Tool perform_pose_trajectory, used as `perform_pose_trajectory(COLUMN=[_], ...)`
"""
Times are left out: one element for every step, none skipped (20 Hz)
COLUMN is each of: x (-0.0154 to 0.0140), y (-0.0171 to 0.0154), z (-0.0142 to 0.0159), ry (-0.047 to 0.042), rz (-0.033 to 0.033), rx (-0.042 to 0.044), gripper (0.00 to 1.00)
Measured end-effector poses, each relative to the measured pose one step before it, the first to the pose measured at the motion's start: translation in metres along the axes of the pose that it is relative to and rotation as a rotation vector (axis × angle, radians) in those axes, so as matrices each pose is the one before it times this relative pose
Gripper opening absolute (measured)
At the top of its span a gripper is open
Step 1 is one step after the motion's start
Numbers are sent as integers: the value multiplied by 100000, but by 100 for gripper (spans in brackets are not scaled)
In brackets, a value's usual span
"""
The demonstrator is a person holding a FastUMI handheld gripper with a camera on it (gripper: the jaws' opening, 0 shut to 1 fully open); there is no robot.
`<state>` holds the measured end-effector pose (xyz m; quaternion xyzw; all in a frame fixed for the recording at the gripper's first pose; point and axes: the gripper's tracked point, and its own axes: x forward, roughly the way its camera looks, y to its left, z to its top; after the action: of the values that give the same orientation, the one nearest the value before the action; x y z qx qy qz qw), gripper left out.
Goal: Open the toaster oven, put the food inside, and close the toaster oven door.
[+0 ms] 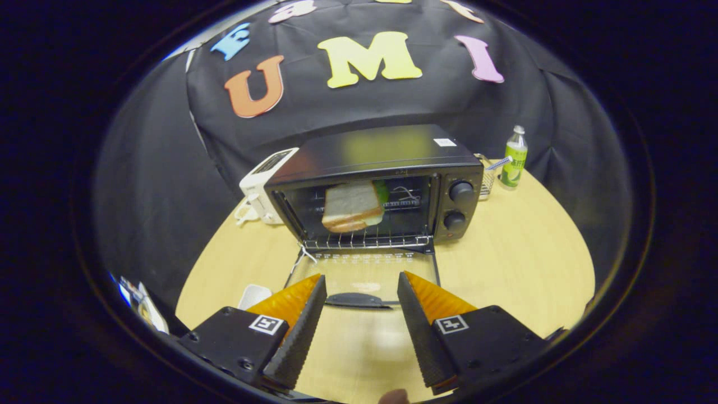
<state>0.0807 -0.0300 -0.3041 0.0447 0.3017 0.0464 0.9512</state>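
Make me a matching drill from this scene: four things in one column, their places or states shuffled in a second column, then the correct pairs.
Things:
1. sandwich
2. oven door
3. gripper
4. green bottle

Places or states:
A. open, holding nothing, fingers either side of the door handle
B. on the table beside the oven's knob side
C. inside the toaster oven, on the rack
D. folded down flat toward the gripper

Pairs: 1-C, 2-D, 3-A, 4-B

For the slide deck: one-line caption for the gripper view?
Open gripper hovers before the lowered toaster oven door, its handle between the fingers; sandwich inside.
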Motion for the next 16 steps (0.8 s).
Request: perform_pose_trajectory(x=[-676,-438,-360,-298,-12,91,238,280,392,615,533,640,641,601,582,551], y=[-29,-84,38,337,-118,1,234,268,255,87,105,137,240,228,277,240], z=[-639,-602,-754,-848,-788,-932,-754,-851,-624,-516,-595,-427,-267,-356,-243,-141], ry=[-70,-7,655,1066,1026,1134,941,1077,852,601,943,510,40,275,269,179], rz=[-920,-1242,-416,-211,-1423,-846,-245,-90,-32,-703,-829,-828,-259,-276,-93,-223], rx=[-1960,-1044,-1060,-848,-1105,-1068,172,1040,1737,1576,986,443,71,176,334,699], gripper=[84,84,84,84,84,84,84,84,84,84,84,84,84,84,84,84])
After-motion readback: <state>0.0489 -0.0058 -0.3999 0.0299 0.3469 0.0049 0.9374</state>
